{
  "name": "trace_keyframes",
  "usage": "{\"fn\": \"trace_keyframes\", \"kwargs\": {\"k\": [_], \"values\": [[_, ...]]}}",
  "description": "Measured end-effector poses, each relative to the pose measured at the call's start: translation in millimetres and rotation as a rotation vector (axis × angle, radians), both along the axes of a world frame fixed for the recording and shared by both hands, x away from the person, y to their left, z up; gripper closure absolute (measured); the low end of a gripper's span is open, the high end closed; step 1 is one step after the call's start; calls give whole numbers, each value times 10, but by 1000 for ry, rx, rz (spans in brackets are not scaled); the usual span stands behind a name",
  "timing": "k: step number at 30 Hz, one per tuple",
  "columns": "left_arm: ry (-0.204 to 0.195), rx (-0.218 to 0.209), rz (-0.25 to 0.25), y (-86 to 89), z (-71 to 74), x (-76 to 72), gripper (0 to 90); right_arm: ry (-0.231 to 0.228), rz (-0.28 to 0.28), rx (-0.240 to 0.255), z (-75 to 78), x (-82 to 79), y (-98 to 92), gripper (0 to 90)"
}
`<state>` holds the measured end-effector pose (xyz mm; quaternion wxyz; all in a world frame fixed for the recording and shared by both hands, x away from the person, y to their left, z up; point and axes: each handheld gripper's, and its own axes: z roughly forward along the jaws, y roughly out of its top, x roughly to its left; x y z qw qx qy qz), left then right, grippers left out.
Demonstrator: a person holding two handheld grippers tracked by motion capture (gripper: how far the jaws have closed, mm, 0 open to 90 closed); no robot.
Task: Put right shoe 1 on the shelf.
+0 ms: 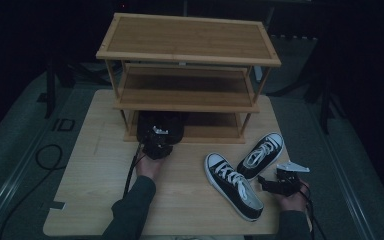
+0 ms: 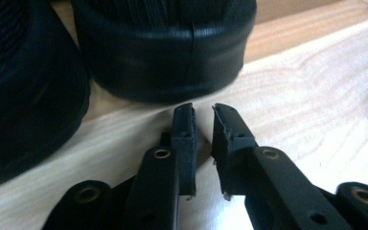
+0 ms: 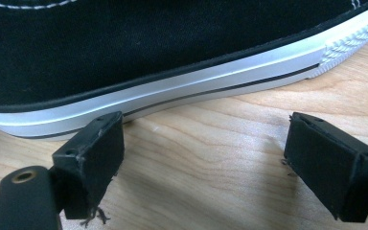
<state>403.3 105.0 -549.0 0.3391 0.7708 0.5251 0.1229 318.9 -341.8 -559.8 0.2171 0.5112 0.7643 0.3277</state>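
The left gripper [image 2: 203, 112] stood narrowly parted, empty, black shoes [image 2: 165, 52] at twelve o'clock — the right gripper [image 3: 203, 139] gaped wide beside a sneaker [image 3: 139, 52].

left gripper [image 1: 156, 131]: jaws slightly apart, empty | right gripper [image 1: 266, 181]: jaws wide, empty

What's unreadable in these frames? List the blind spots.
- Black shoes on the rack's bottom shelf, high view: the left hand-held gripper and dim light hide their shape.
- The same shoes, left gripper view: cut off by the top and left edges.
- Sneaker, right gripper view: top edge cuts off the laces.
- Right hand-held gripper, high view: jaws too small and dark to read.
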Motion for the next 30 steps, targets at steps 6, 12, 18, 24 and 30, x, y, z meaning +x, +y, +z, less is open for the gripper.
{"fn": "trace_keyframes", "kwargs": {"k": [6, 12, 18, 24, 30], "values": [[-23, 4, -1, 165, -16, -132, 737, 0, 0, 0, 0, 0, 0, 137], [-45, -2, 41, 441, -40, -269, 724, 0, 0, 0, 0, 0, 0, 138], [-65, 6, 87, 611, -46, -336, 734, 0, 0, 0, 0, 0, 0, 138], [-81, 4, 149, 706, -19, -316, 897, 0, 0, 0, 0, 0, 1, 138], [-87, 8, 180, 764, 42, -193, 900, 0, 0, 0, 0, 0, 0, 138]]}}
